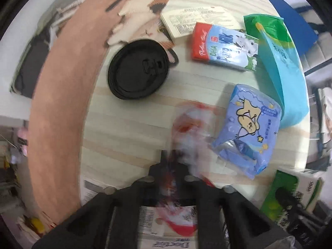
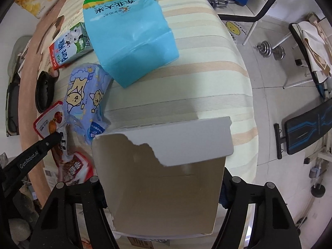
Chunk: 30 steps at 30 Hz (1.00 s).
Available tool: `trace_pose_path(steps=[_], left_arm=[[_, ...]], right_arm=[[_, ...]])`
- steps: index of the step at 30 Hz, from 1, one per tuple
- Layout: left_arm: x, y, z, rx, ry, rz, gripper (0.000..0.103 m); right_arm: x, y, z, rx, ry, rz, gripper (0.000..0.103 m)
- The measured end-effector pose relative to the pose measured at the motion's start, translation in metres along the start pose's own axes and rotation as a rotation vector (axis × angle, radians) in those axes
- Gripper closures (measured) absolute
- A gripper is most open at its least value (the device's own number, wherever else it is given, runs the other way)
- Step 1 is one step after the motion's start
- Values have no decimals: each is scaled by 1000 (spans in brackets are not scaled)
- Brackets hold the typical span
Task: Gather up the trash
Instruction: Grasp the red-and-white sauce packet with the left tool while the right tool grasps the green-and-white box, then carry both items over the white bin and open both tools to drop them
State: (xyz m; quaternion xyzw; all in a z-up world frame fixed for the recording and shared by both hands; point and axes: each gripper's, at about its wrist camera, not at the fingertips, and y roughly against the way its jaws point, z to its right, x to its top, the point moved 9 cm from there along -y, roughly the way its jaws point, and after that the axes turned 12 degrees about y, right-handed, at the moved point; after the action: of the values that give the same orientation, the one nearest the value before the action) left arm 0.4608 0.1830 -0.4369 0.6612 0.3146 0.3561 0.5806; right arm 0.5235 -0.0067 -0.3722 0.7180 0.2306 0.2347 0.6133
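In the left wrist view my left gripper (image 1: 175,166) points down at the table, shut on a blurred red and white snack wrapper (image 1: 187,122). The right wrist view shows the same gripper (image 2: 57,137) pinching that wrapper (image 2: 48,122) at the left. My right gripper (image 2: 161,186) is shut on a torn cardboard box (image 2: 161,182), whose sides meet both fingers and hide the tips. A milk carton (image 1: 224,47), a light blue rice bag (image 1: 278,66), a blue cartoon tissue pack (image 1: 249,128) and a black cup lid (image 1: 138,69) lie on the striped tablecloth (image 1: 128,128).
A green and white box (image 1: 290,193) sits at the table's lower right edge. A printed booklet (image 1: 199,18) and a cat-shaped mat (image 1: 143,10) lie at the far side. Beyond the table edge, a dumbbell (image 2: 267,49) and a workout bench (image 2: 307,128) stand on the floor.
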Motion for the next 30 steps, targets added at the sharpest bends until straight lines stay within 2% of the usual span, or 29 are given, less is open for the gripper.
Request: trace_pose_path(steps=[10,19,23,28,30], left_arm=[[-15,49,8,-12,-33,122,103],[-27,120,-34,-28,-74,315,103],[-43,150,-58,-60,-90,380,103],[-82,189,-95,-138,-122,446,103],[-103,203,-113,-176,-143,461,103]], right_arm=[[-9,33,1,25,-10,68,28],[-34,81,-15,8,12,170,28],[-55,108,-33,4,5,225,28],[-103,140,-59,-6,-4,299,28],[-131,152,-73,-14,-9,331,28]])
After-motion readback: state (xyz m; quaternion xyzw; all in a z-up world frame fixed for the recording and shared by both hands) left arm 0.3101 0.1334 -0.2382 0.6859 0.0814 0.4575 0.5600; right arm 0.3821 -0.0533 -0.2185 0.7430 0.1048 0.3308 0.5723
